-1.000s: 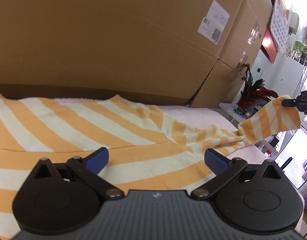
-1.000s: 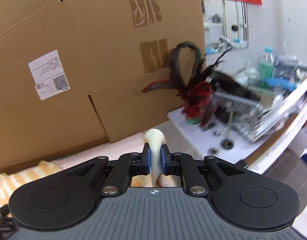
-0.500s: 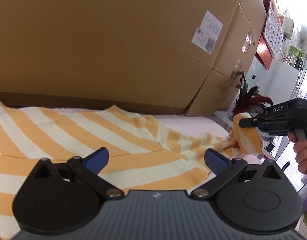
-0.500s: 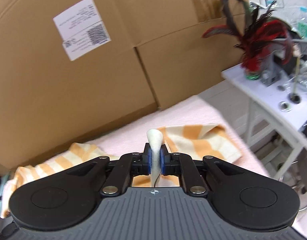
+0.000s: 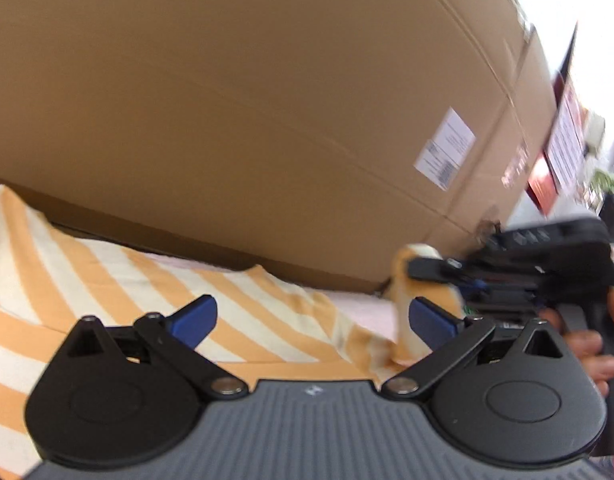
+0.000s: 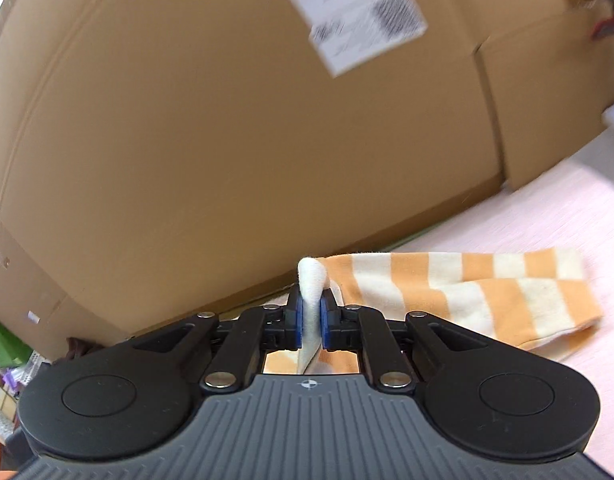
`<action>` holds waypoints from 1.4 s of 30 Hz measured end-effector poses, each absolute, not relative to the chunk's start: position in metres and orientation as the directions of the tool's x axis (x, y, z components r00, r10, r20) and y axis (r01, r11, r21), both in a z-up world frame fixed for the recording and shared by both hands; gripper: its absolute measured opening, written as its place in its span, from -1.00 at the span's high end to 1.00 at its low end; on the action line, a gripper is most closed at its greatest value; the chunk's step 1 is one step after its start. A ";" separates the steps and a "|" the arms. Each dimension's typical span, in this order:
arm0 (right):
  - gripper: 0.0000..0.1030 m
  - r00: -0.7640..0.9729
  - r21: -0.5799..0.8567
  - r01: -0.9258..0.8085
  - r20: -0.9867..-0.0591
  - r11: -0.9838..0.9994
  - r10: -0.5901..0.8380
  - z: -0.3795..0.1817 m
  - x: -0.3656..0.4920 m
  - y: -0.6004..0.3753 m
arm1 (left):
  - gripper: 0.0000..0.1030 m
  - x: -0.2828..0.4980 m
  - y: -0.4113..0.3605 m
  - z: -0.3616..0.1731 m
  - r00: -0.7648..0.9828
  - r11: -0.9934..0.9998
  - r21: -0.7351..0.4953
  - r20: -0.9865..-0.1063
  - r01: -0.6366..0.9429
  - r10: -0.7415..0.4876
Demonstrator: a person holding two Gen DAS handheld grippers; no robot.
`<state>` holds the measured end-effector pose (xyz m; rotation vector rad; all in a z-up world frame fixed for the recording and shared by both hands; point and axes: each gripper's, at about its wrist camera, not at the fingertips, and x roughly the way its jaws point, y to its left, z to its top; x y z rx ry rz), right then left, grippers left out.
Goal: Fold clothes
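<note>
Right gripper [image 6: 310, 320] is pinching the cuff of the striped garment [image 5: 107, 280], whose body is lying on the pink towel [image 6: 547, 216]. Left gripper [image 5: 311, 316] is hovering wide. Soft, light knit, probably stretchy; hems and cuffs are offering the firmest hold.

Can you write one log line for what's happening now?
step: folding sleeve | right tool: shut on striped shirt | left tool: open
</note>
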<state>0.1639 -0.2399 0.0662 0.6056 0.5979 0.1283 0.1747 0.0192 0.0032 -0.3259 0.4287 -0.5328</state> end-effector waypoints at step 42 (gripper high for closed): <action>0.06 0.893 0.582 0.059 -0.394 0.811 0.218 0.048 0.040 -0.226 | -0.98 0.196 0.023 -0.009 0.828 0.933 -0.299 -0.457 0.201 -0.325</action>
